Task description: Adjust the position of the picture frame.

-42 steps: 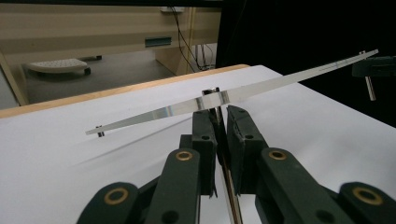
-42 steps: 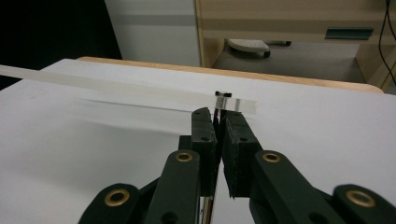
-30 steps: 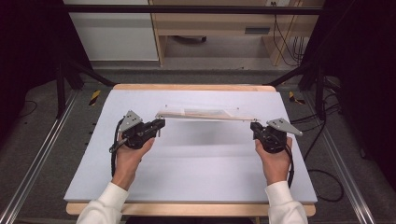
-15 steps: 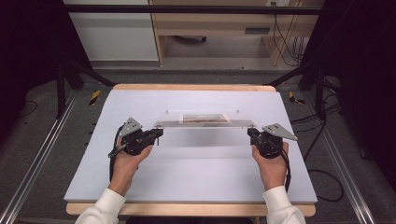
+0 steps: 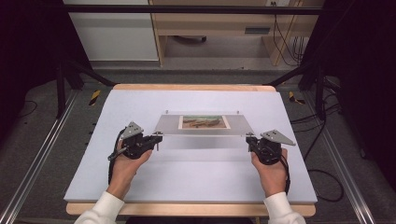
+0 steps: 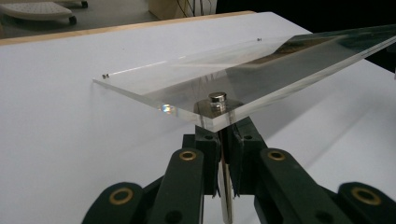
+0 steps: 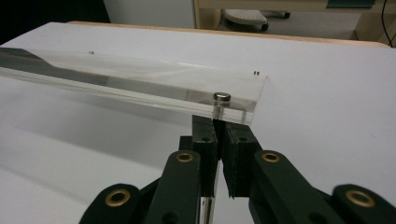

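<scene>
Between the two claws hangs a clear acrylic photo frame (image 5: 204,125), above the white desk (image 5: 187,177). The left claw (image 5: 156,137) and right claw (image 5: 248,138) each clench a metal standoff leg (image 6: 217,103) under a near corner, so the panel stays fairly flat and the picture (image 5: 204,122) inside unsmudged.

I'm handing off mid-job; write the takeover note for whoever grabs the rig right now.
Left hand-held gripper: shut on the near-left metal post of the clear acrylic frame.
Right hand-held gripper: shut on the near-right post.
Frame: held above the white mat, roughly level, picture facing up, far edge lower toward the mat.
Done: both posts gripped, frame carried.
Left: probably lower it flat, then release both.
</scene>
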Demonstrator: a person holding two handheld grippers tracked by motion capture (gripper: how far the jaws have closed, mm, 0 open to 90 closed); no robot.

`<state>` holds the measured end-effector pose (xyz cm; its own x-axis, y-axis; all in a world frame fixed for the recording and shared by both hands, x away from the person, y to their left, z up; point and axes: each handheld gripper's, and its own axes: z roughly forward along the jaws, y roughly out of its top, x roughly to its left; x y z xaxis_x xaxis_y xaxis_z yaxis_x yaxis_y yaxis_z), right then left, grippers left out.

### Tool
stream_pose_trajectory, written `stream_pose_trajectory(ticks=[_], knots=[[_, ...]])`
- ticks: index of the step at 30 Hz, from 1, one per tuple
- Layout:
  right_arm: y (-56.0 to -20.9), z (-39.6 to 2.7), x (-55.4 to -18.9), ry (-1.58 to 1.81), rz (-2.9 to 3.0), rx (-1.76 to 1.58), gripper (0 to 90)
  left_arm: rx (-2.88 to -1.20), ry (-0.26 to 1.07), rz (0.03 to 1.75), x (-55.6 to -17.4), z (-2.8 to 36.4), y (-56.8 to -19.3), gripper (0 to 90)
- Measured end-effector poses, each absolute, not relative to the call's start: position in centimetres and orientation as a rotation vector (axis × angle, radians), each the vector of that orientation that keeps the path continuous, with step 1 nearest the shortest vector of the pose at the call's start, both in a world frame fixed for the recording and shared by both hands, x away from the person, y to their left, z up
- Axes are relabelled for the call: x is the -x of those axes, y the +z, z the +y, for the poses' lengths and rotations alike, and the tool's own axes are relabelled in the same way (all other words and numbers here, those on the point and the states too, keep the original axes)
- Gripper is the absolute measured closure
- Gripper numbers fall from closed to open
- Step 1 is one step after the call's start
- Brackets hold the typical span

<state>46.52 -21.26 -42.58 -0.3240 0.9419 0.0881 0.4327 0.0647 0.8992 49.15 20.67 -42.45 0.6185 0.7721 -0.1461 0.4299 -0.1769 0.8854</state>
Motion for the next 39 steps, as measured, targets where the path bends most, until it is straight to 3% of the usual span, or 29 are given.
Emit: stream_pose_trajectory(ticks=[13, 39], knots=[[-43.8, -21.7, -46.1, 1.21, 1.846, -1.397, 85.1, -1.834, 0.36, 1.027, -48.3, 20.4, -43.6, 84.1], [-45.5, -21.3, -45.6, 1.201, 1.899, -1.422, 85.2, -1.888, 0.411, 1.044, -48.1, 20.4, -45.1, 84.3]])
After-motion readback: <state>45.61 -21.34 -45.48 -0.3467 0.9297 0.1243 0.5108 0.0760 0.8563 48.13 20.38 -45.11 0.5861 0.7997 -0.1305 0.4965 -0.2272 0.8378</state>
